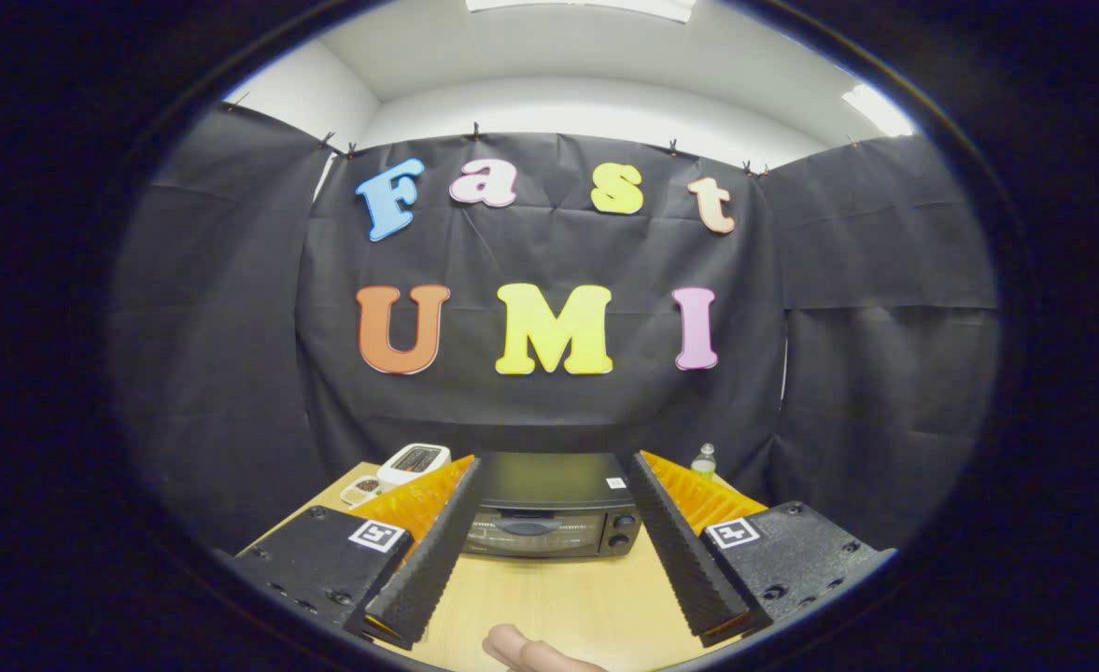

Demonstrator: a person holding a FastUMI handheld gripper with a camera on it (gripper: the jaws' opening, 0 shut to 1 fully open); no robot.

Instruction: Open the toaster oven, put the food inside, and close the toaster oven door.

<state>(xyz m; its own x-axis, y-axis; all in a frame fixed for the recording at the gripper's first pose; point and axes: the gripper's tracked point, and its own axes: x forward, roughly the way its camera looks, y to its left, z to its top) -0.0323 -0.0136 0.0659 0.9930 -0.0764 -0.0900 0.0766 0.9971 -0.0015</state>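
Tool (549,476) spread wide — one closed toaster oven (549,518) beyond.

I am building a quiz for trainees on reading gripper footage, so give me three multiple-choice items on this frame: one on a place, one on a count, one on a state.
1. Where is the toaster oven relative to the gripper?
A. Ahead, framed between the two fingers
B. Behind the white toaster
C. Under the table

2. How many round knobs show on the oven's front?
A. None
B. Two
C. Five

3. What state is the oven door in?
A. Hanging fully open
B. Removed
C. Closed

Answers:
1 A: the oven sits on the wooden table beyond the wide-open fingers, seen in the gap between them.
2 B: two dark knobs stack at the right of its front.
3 C: the glass door stands flush with its handle at the top.
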